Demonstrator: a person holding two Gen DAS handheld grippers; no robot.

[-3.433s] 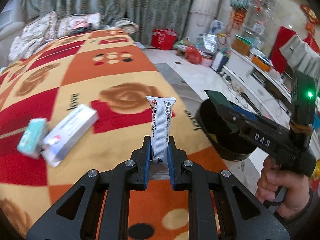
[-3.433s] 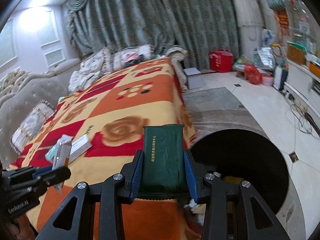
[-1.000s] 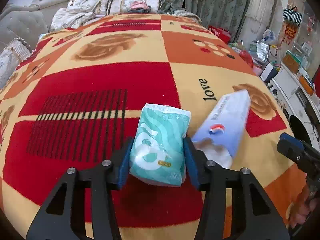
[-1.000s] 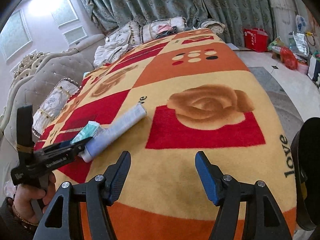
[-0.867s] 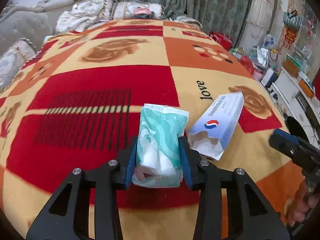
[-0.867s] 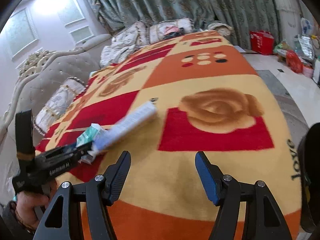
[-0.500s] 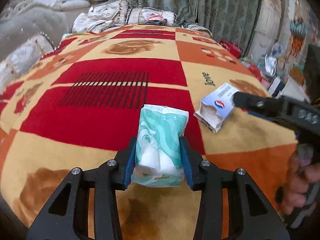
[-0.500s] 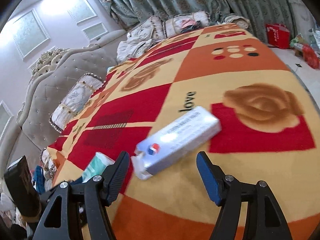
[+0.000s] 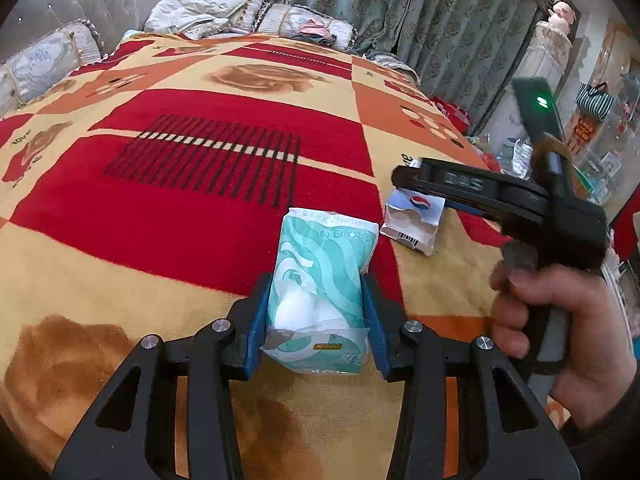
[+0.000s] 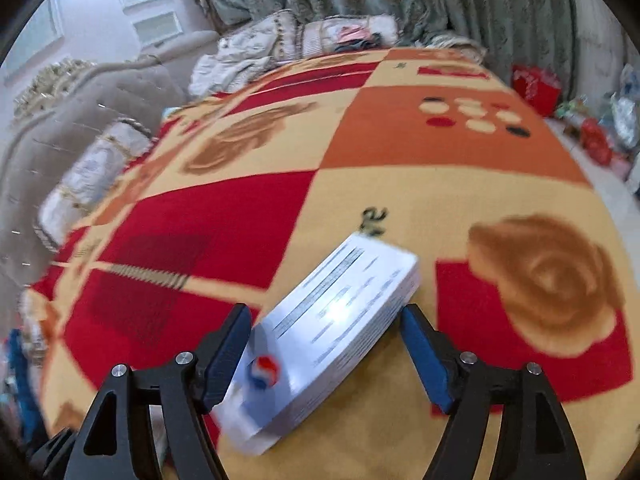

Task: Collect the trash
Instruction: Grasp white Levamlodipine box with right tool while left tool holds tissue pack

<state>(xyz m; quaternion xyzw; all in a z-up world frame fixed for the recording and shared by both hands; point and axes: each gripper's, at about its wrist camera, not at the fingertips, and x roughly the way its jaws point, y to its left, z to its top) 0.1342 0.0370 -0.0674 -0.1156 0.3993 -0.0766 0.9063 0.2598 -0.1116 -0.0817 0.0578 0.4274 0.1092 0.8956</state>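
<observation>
My left gripper [image 9: 316,304] is shut on a teal and white tissue pack [image 9: 322,280] and holds it just above the patterned blanket [image 9: 180,200]. A white and blue toothpaste box [image 10: 332,340] lies on the blanket; it also shows in the left wrist view [image 9: 412,220]. My right gripper [image 10: 326,340] is open, with a finger on each side of the box. In the left wrist view the right gripper [image 9: 404,176] reaches over the box from the right.
The red, orange and yellow blanket [image 10: 440,152] covers a bed. Pillows and bedding [image 9: 224,4] lie at the far end before green curtains [image 9: 380,4]. A padded headboard [image 10: 60,120] is on the left. Bags and clutter [image 10: 592,120] sit on the floor at right.
My left gripper has lifted the tissue pack and drawn back. My right gripper has moved down to the toothpaste box, which now lies between its open fingers.
</observation>
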